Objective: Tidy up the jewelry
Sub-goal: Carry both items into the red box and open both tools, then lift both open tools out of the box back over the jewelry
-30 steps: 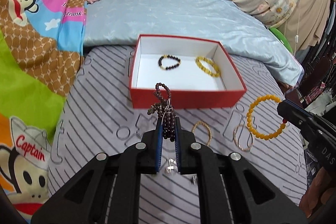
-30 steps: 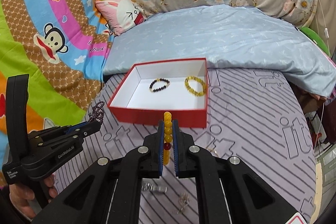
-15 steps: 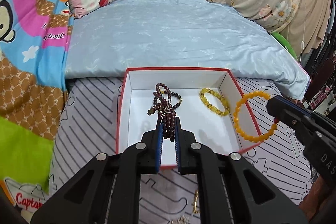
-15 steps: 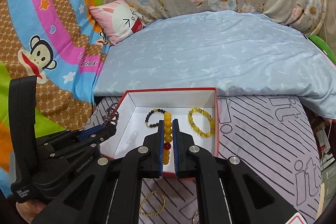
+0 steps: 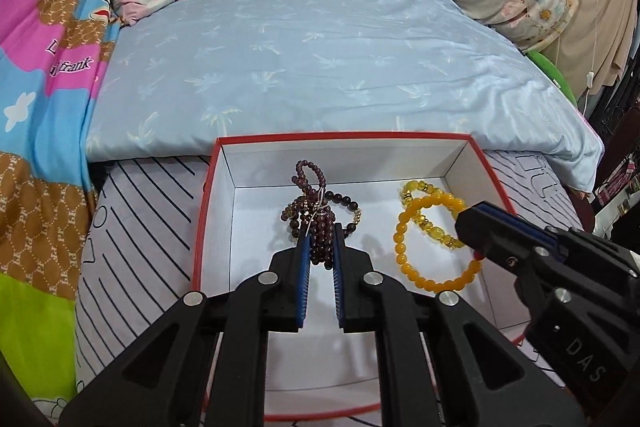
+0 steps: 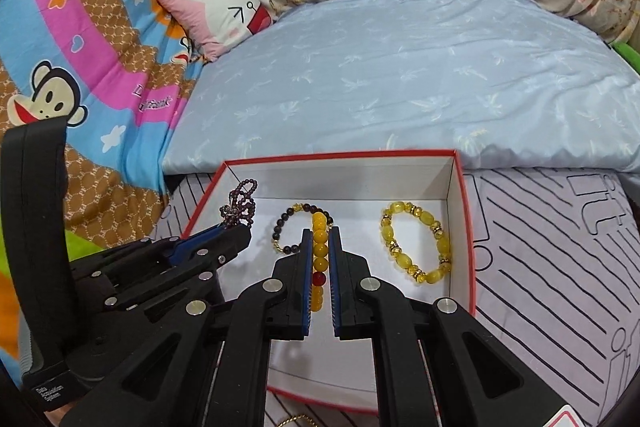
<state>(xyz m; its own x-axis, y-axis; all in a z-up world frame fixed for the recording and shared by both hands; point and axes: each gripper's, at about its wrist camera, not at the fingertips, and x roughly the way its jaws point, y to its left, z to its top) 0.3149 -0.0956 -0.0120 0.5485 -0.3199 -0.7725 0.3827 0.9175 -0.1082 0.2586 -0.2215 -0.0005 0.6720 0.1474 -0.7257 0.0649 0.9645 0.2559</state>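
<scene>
Item: 2 tongs holding bead jewelry over a red box [image 5: 208, 227] on the bed.

Left tongs [image 5: 319, 239] are clamping a dark purple bead strand [image 5: 316, 211], which is hanging above the box's white floor beside a dark bead bracelet [image 6: 286, 227] lying inside. Right tongs [image 6: 320, 247] are clamping an orange bead bracelet [image 5: 424, 239]. At the box's right end, a yellow crystal bracelet [image 6: 416, 243] is resting.

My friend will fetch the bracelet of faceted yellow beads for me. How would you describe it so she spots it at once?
On the striped bedsheet stands a red box with a white inside. The bracelet lies flat at its right end, free of both tools. Its clear yellow beads have small gold spacers, unlike the opaque orange-yellow bracelet and the dark beaded ones.
</scene>
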